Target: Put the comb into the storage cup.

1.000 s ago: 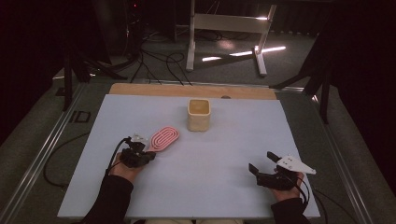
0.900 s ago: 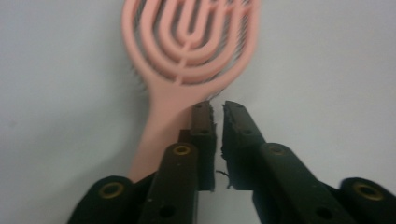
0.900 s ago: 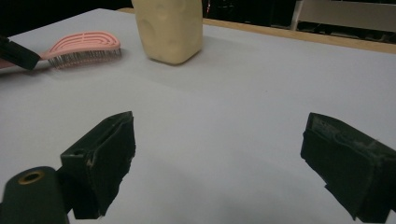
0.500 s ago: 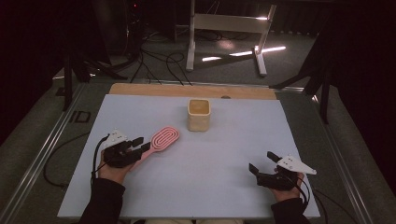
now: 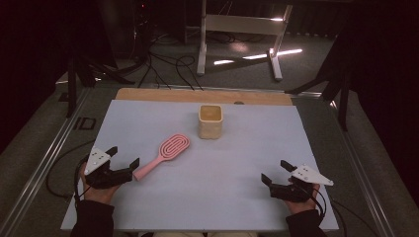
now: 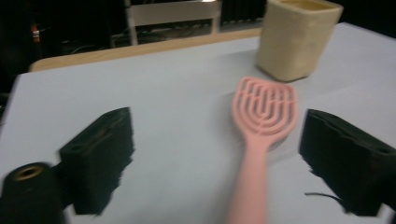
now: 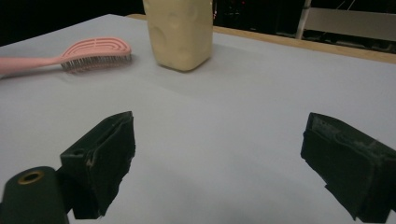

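Note:
A pink hairbrush (image 5: 170, 149) lies flat on the pale blue table (image 5: 237, 163), its head pointing toward a cream cup (image 5: 210, 121) that stands upright behind it. My left gripper (image 5: 123, 158) is at the handle's near end, its jaws just opened wide. In the left gripper view the brush (image 6: 261, 121) runs up between the jaws, nearer the right one, and neither pad touches it; the cup (image 6: 296, 37) stands beyond. My right gripper (image 5: 275, 171) rests open at the front right with nothing between its fingers. The right gripper view has the brush (image 7: 93, 52) and cup (image 7: 182, 30) far off.
A wooden strip (image 5: 197, 95) edges the table's far side. Metal rails (image 5: 44, 168) run along both flanks. Behind the table, cables (image 5: 168, 64) and a white stand (image 5: 242, 34) are on the floor. Bare table stretches between the two grippers.
The left gripper has let go of the brush handle, opened its jaws and drawn back to the left. The brush stays where it lay. The right gripper has not moved.

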Demonstrator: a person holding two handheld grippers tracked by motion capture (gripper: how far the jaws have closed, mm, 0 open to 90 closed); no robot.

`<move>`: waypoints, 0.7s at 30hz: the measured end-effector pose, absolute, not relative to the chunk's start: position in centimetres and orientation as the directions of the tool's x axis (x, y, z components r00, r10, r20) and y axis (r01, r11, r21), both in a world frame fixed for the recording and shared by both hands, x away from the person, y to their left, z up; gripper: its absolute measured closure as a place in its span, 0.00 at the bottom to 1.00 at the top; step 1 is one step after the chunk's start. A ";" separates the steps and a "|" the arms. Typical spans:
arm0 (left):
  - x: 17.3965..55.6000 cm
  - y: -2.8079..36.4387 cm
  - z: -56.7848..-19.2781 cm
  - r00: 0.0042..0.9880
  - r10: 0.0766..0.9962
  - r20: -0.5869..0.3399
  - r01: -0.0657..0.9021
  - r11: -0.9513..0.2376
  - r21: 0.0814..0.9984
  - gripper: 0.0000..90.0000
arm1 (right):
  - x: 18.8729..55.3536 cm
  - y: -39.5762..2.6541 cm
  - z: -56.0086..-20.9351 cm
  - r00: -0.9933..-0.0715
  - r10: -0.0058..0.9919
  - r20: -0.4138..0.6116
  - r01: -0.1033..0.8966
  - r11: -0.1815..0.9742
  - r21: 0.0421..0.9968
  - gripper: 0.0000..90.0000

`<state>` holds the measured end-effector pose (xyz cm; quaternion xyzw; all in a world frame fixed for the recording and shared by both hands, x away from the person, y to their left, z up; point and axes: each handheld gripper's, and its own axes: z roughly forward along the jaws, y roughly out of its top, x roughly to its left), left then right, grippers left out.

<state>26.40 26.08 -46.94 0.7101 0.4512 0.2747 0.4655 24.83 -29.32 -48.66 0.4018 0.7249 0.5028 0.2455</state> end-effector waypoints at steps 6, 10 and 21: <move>26.0 26.8 -47.4 0.470 0.882 -0.030 0.389 -0.177 0.904 0.00 | 24.8 -29.4 -48.6 -0.561 0.826 0.046 0.332 0.173 0.927 0.11; 25.9 27.3 -47.7 0.494 0.869 -0.039 0.398 -0.186 0.898 0.00 | 24.8 -29.4 -48.4 -0.571 0.819 0.045 0.319 0.171 0.932 0.11; 26.0 26.9 -48.2 0.491 0.871 -0.022 0.410 -0.208 0.888 0.00 | 25.0 -29.8 -48.4 -0.573 0.819 0.039 0.307 0.170 0.936 0.11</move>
